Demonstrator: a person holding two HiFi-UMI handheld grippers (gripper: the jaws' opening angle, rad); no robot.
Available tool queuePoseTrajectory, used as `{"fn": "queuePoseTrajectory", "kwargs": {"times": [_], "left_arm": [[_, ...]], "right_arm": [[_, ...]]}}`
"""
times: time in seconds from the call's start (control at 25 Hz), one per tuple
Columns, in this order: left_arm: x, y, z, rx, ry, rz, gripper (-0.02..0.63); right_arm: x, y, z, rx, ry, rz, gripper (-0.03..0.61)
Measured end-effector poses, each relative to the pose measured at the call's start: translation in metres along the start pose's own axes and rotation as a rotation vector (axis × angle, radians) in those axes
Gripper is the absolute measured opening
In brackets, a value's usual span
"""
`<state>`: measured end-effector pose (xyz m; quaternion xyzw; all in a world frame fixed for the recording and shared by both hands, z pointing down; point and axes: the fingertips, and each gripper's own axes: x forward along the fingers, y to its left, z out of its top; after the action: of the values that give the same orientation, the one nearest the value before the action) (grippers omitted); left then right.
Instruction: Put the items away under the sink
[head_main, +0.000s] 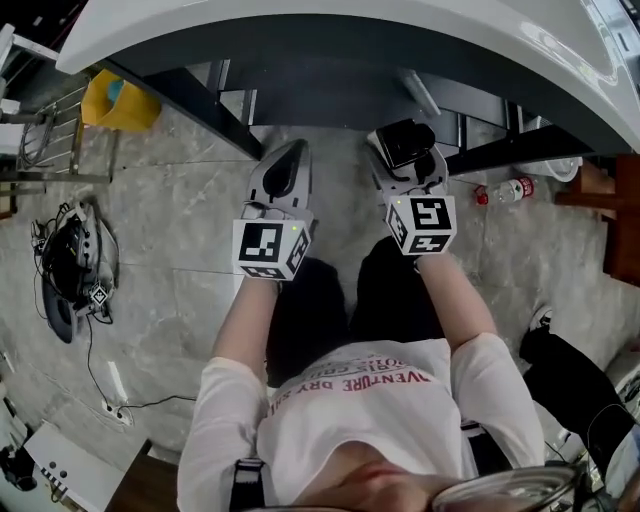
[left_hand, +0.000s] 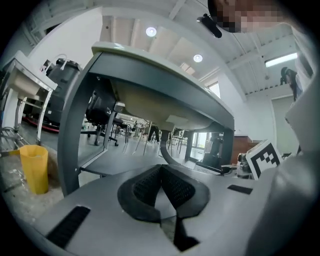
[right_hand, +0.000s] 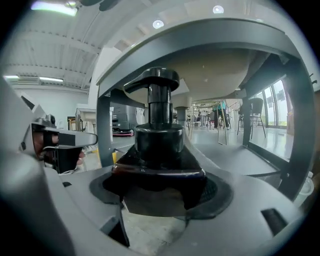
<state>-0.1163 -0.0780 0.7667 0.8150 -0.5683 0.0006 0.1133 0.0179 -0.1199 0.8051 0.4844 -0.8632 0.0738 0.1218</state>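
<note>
The right tongs (head_main: 405, 152) pinch a shiny black pump bottle (right_hand: 159, 135) by its wide body, and the bottle's pump top points away from the tongs, toward the dark underside of the big white sink (head_main: 330, 30). The left tongs (head_main: 294, 152) are pressed together with nothing in them, close beside the right ones, and they point at the flat grey shelf (left_hand: 120, 157) under the sink. A yellow plastic bin (head_main: 120, 102) stands on the grey stone floor (head_main: 170, 220) off to the left, and a small bottle with a red label (head_main: 508, 190) lies on the floor to the right.
</note>
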Motion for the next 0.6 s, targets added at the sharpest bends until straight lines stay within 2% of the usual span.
{"fn": "queuePoseTrajectory", "kwargs": {"times": [0.24,0.6], "left_arm": [[0.012,0.005,-0.007,0.02,-0.003,-0.004,0.023],[0.033,0.015,0.007,0.039,-0.033,0.001,0.023]], "right_arm": [[0.024,0.002,-0.005,-0.002,0.029,0.005,0.371],[0.083,0.007,0.025,-0.021,0.027,0.02,0.371]]}}
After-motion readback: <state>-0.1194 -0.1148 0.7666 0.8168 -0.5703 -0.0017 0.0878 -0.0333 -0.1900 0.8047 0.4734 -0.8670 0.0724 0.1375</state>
